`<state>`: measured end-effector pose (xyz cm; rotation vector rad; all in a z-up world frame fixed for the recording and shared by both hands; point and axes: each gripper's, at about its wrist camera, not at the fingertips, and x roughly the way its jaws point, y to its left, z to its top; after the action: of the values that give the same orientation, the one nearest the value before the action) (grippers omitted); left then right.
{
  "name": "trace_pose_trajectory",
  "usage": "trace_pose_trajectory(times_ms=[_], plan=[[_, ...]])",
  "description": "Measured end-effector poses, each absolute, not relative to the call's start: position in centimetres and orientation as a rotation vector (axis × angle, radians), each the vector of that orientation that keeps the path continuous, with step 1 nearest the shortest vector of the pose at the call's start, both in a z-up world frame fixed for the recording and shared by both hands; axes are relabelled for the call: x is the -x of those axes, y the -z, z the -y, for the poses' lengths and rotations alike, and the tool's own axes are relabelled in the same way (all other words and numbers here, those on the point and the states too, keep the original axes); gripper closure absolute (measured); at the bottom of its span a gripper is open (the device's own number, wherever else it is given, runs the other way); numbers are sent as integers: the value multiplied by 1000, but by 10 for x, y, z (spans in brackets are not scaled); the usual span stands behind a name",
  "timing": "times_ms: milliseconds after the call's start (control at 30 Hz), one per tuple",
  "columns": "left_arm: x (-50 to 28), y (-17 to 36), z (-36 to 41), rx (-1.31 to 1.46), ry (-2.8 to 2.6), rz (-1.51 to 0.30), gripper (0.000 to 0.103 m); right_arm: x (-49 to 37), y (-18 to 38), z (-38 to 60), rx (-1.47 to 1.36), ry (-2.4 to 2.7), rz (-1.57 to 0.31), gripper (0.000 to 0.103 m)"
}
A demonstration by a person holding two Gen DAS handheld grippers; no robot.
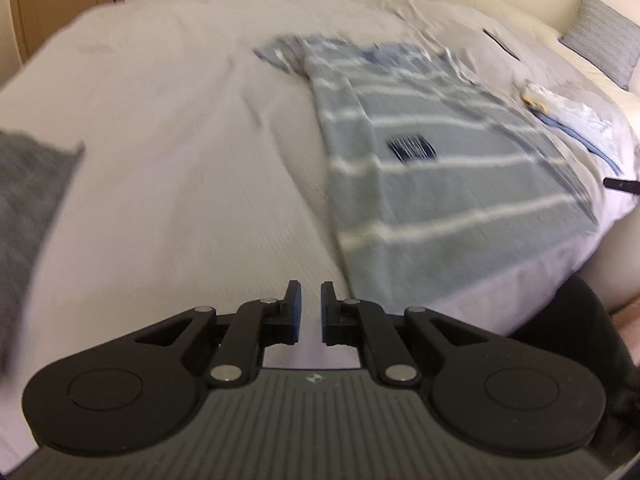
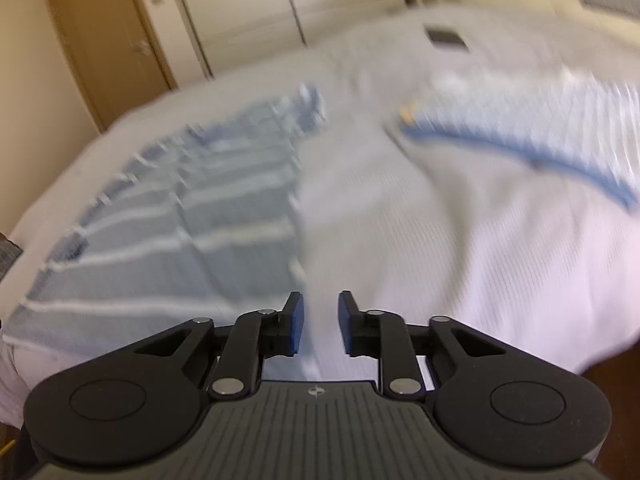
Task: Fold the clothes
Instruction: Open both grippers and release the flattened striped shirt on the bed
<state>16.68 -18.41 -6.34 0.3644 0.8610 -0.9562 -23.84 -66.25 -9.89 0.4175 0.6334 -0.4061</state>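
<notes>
A blue-grey shirt with white stripes point(image 1: 440, 152) lies flat on the white bed point(image 1: 180, 160), with a dark label near its middle. It also shows blurred in the right wrist view point(image 2: 180, 232). My left gripper point(image 1: 311, 304) is open and empty, above the bed just left of the shirt's near edge. My right gripper point(image 2: 320, 320) is open and empty, above the bedsheet just right of the shirt. A white garment with blue trim point(image 2: 520, 136) lies to the far right; it also shows in the left wrist view point(image 1: 568, 116).
A grey cloth point(image 1: 28, 200) lies at the bed's left edge. A grey pillow point(image 1: 604, 48) sits at the far right. A small dark flat object point(image 2: 446, 36) lies on the far bed. A wooden door point(image 2: 104, 44) and wardrobe stand behind.
</notes>
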Motion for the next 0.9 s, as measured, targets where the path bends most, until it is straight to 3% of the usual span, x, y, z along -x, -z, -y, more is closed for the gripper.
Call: trace_pose_trajectory(times_ms=[267, 500, 667, 800, 900], plan=[[-242, 58, 259, -401, 970, -686, 83, 92, 94, 647, -257, 241, -552, 56], [-311, 59, 320, -365, 1002, -745, 83, -35, 107, 650, -192, 186, -686, 56], [-325, 9, 336, -333, 1020, -845, 73, -60, 58, 658, -242, 204, -800, 56], [-342, -33, 356, -326, 1017, -887, 73, -71, -4, 666, -206, 247, -848, 46], [-356, -51, 383, -339, 1013, -901, 73, -76, -34, 686, -197, 291, -879, 45]])
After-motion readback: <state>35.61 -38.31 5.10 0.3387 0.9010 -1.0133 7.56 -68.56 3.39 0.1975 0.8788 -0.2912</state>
